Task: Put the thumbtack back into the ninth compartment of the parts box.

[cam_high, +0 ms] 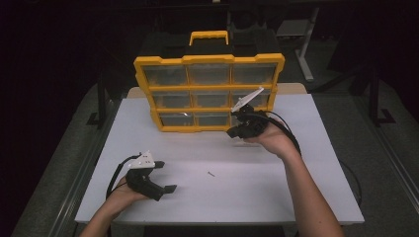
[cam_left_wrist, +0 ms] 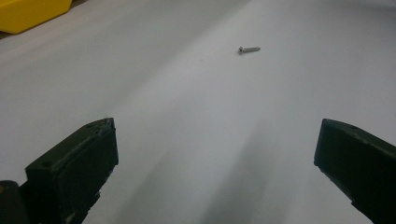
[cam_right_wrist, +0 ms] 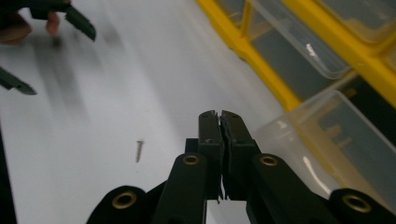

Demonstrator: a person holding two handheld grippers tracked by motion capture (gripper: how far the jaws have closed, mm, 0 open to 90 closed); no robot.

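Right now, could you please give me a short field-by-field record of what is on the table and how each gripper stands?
surface: white table top
organizer: yellow drawer organizer with clear drawers, standing upright at the far edge, black carry handle side up
pulled drawer: clear drawer at the lower right drawn partly out, beside the right gripper
loose part: one small screw lying flat mid-table, touching nothing
left gripper: jaws wide apart, empty, aimed toward the screw
right gripper: jaws closed together, nothing visible between them

Glossy yellow plastic organizer with clear plastic drawers; matt white tabletop; metal screw.
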